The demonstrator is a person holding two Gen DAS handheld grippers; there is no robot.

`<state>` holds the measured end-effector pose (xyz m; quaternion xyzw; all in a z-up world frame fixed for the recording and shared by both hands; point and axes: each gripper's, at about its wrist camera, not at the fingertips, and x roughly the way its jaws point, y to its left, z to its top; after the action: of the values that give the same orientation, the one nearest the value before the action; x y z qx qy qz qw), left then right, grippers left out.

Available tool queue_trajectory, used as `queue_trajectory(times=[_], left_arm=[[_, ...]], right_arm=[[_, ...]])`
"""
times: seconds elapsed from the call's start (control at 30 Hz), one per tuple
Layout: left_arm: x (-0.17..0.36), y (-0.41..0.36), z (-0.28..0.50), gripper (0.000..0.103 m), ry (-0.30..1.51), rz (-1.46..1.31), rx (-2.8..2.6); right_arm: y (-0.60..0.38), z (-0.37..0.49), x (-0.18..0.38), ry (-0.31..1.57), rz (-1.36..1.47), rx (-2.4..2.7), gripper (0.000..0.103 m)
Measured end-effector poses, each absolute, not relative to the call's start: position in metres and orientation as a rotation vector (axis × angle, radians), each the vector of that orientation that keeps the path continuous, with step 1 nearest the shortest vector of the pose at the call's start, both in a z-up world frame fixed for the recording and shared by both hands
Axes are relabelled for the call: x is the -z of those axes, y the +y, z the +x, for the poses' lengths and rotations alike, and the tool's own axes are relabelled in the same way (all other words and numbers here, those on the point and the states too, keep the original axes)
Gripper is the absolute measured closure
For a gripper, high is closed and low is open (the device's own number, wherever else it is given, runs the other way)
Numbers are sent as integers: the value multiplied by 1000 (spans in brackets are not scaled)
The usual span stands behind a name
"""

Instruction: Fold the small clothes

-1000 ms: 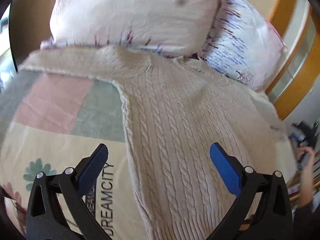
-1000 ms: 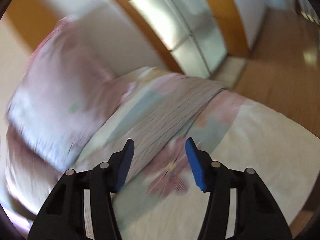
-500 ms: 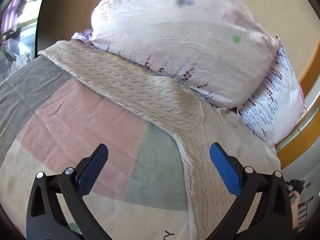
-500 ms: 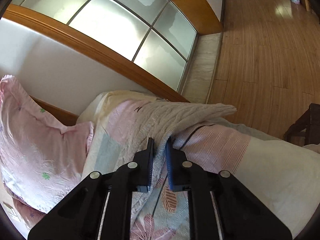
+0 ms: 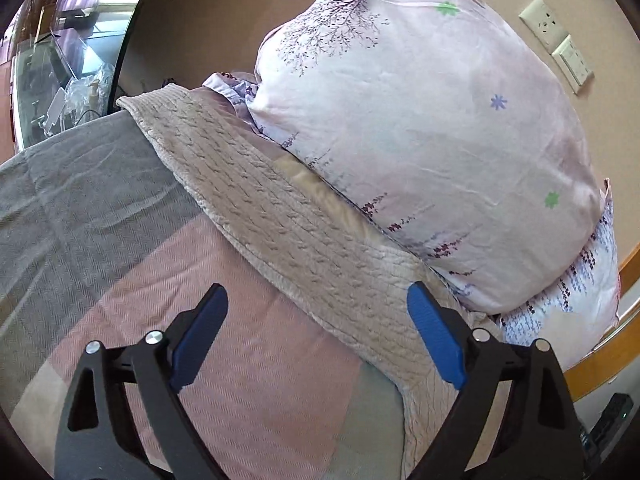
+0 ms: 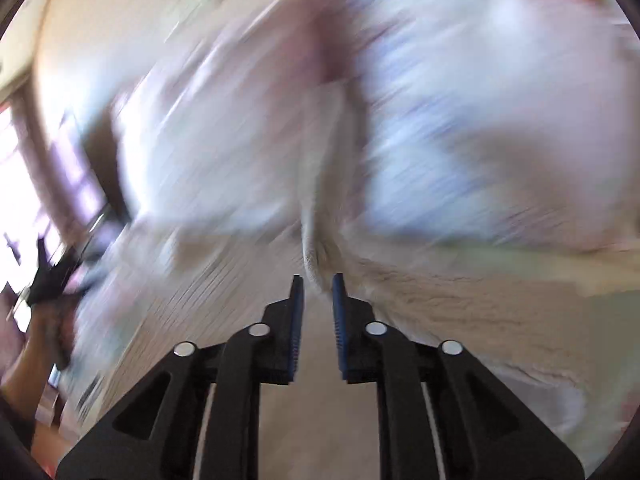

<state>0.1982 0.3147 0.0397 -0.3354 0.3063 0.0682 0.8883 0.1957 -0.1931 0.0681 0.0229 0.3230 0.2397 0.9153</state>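
Note:
A cream cable-knit sweater lies on the bed. In the left wrist view its sleeve (image 5: 280,216) stretches diagonally from the far left cuff toward the body at lower right. My left gripper (image 5: 318,324) is open and empty just above the sleeve's near part. In the blurred right wrist view my right gripper (image 6: 317,280) is shut on a fold of the sweater (image 6: 320,240), which hangs up between the blue pads (image 6: 297,320).
A large pink floral pillow (image 5: 432,120) and a second pillow (image 5: 568,312) lean against the wall behind the sleeve. The bedspread (image 5: 200,320) has grey, pink and green patches. A wooden frame (image 5: 600,352) runs at right. Wall sockets (image 5: 556,44) are above.
My left gripper has swung left from the sweater's body to along its sleeve. My right gripper closed on the sweater's other sleeve and is now moving fast with it; its view is blurred.

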Motion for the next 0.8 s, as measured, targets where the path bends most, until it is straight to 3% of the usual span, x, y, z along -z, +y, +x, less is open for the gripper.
queue_trajectory(times=[0.07, 0.13, 0.2, 0.47, 0.57, 0.63, 0.67, 0.8], left_arm=[[-38, 326, 205, 21, 639, -694, -176], [-36, 341, 209, 24, 633, -701, -217], [-33, 359, 215, 30, 629, -720, -259], [-7, 440, 243, 56, 630, -976, -365], [-6, 455, 253, 59, 625, -1004, -380], [-4, 463, 261, 74, 637, -1004, -400], [-3, 466, 264, 95, 649, -1004, -407], [-44, 431, 271, 97, 637, -775, -409]], right_arm=[[-171, 189, -52, 698, 37, -548, 81], [-185, 185, -52, 672, 86, -527, 48], [-226, 185, -61, 629, 179, -453, 40], [-346, 179, -56, 622, 323, -153, 37], [-359, 173, -50, 621, 336, -97, 36], [-359, 173, -45, 624, 335, -86, 36], [-360, 174, -43, 627, 337, -87, 36], [-356, 175, -37, 632, 331, -112, 36]])
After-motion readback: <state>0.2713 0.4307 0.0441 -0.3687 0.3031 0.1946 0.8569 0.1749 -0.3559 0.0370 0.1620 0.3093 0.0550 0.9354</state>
